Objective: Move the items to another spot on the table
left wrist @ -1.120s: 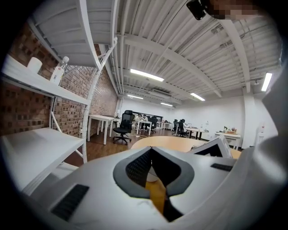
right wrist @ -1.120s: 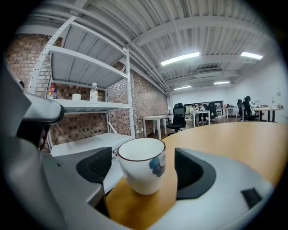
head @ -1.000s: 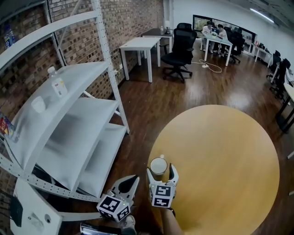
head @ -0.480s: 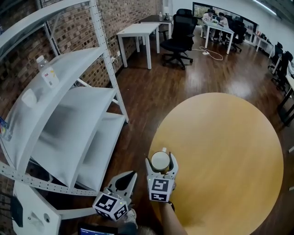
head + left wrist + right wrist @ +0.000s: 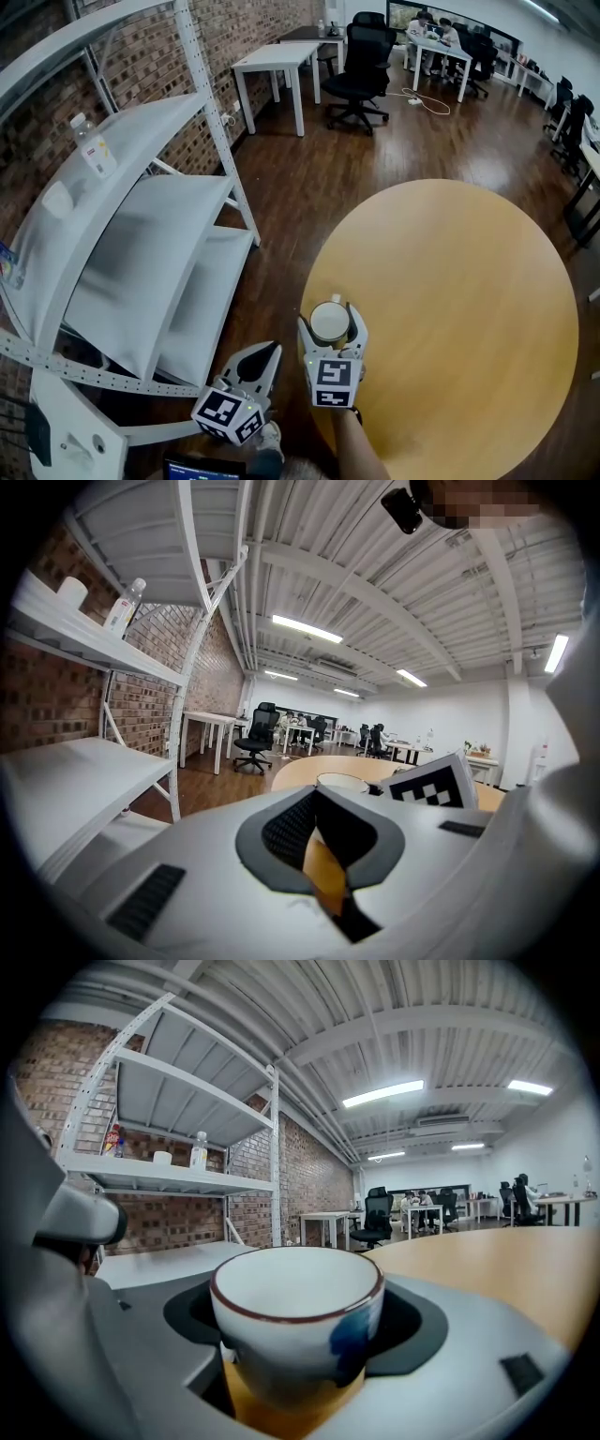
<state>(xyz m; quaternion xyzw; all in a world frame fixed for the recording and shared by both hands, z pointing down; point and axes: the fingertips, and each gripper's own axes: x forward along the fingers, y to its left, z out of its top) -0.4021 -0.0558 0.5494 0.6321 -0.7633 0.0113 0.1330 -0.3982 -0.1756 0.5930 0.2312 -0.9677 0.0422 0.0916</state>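
Round table (image 5: 469, 281) is seen beside a white shelf (image 5: 141, 253). Left gripper (image 5: 266, 355) is held off the table's edge, jaws pressed together. Right gripper (image 5: 332, 330) is spread, jaws just closing round the cup (image 5: 328, 319), which is stood at the table's near left edge, not yet pinched.

Glossy glazed white ceramic cup (image 5: 295, 1321), brown rim, blue blot; smooth matt round light-wood table (image 5: 469, 309); matt white painted metal shelving (image 5: 141, 244); polished, reflective dark wooden plank floor (image 5: 300, 187); rough red brick wall (image 5: 248, 28).
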